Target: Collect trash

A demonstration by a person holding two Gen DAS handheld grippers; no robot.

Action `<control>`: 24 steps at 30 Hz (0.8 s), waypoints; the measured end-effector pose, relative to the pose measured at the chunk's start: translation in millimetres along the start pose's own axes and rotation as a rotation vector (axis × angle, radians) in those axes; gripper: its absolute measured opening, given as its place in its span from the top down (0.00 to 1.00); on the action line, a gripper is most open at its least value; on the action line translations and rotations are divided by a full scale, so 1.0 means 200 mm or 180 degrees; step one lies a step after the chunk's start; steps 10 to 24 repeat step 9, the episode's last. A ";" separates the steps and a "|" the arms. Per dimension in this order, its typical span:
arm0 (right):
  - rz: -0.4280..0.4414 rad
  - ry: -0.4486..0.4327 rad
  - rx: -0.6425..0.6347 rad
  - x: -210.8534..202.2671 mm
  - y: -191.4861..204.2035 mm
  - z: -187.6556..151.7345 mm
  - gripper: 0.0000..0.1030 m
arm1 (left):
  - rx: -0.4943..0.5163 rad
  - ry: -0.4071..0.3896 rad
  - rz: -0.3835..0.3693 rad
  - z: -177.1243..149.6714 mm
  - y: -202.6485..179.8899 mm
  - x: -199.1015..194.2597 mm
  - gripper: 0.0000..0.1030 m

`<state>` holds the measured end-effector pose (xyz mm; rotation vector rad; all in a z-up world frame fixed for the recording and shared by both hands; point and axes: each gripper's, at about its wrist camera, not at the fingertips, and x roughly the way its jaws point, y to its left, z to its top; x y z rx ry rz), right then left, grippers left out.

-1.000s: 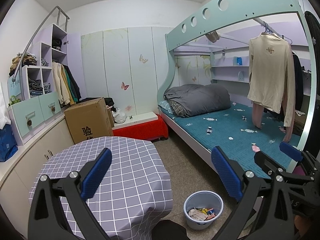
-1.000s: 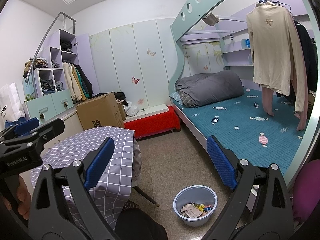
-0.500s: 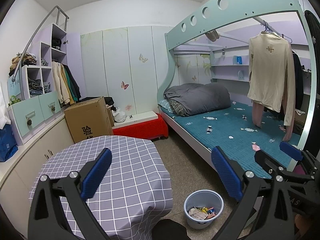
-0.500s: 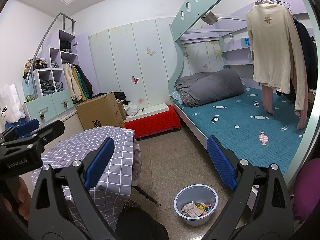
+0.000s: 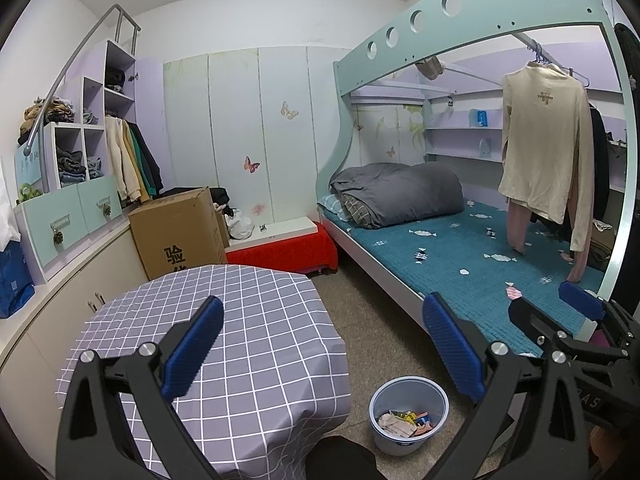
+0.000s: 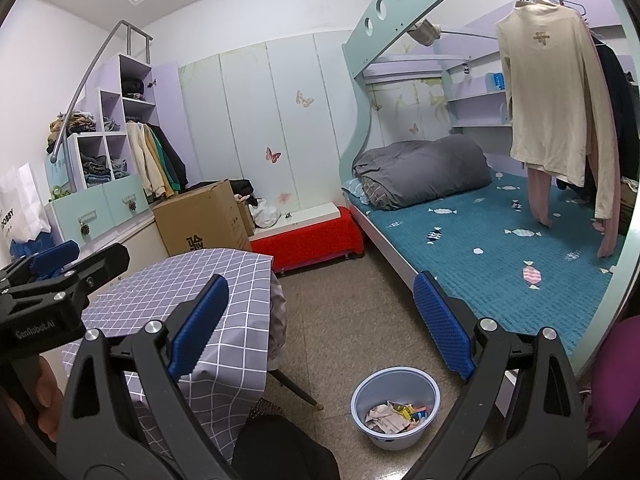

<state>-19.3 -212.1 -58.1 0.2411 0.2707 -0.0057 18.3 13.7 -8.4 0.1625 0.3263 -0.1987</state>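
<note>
Blue-padded left gripper (image 5: 320, 354) and right gripper (image 6: 322, 326): both spread wide, empty | unchanged over last second | pale round plastic bin (image 6: 395, 408) at 6 o'clock holds crumpled wrappers (image 6: 394, 416) | collection apparently complete.

The left hand-held gripper (image 5: 320, 354) has matt black plastic arms, bright metal pivot screws and blue fingers (image 5: 452, 346) with a finely ribbed, rubbery face. The right hand-held gripper (image 6: 320, 330) looks the same. A smooth grey checked cloth (image 5: 256, 320) covers the worktop. The bin (image 5: 408, 394) on the near floor is smooth pale plastic, holding crumpled paper and glossy wrappers (image 5: 406, 422). The floor (image 6: 352, 320) is speckled and slightly rough. The far box (image 5: 176, 228) is matt brown cardboard.
</note>
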 end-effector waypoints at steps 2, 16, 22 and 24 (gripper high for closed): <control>0.0007 0.0026 -0.0007 0.03 0.02 0.00 0.11 | -0.0012 0.0029 -0.0003 0.00 0.03 0.02 0.05; 0.0085 0.0216 -0.0032 0.19 0.11 0.01 0.11 | -0.0117 0.0262 0.0050 -0.05 0.17 0.15 0.05; 0.0085 0.0216 -0.0032 0.19 0.11 0.01 0.11 | -0.0117 0.0262 0.0050 -0.05 0.17 0.15 0.05; 0.0085 0.0216 -0.0032 0.19 0.11 0.01 0.11 | -0.0117 0.0262 0.0050 -0.05 0.17 0.15 0.05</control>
